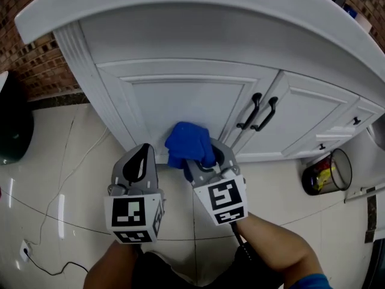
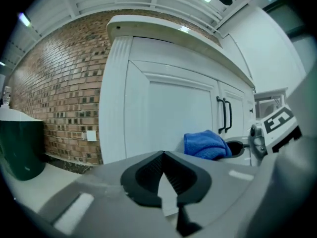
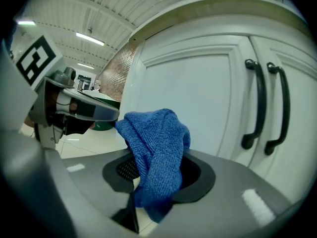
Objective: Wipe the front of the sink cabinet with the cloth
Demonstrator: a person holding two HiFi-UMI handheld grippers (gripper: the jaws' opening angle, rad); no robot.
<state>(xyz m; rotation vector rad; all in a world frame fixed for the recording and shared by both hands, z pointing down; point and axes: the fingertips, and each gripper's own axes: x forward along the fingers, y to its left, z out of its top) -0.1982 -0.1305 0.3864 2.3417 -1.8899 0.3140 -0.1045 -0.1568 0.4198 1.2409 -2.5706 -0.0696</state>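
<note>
Two grippers face the white panelled cabinet door [image 1: 180,101]. The right gripper [image 1: 203,159] clamps a bunched blue terry cloth [image 1: 187,141] at the door's foot, centre frame; the left gripper [image 1: 142,155], closed and empty, hangs alongside.

The left gripper [image 1: 143,149] and right gripper [image 1: 206,157] are smooth grey shells, rounded and tapering toward the jaws. The jaws are lined with black ribbed pads [image 2: 146,176]. Each gripper carries a white cube [image 1: 133,214] printed with black square markers on its visible faces. Pale rectangular strips [image 3: 257,206] sit on the grey jaw shells. A blue sleeve [image 1: 307,280] shows on the right arm, and dark clothing [image 1: 174,273] lies below.
</note>
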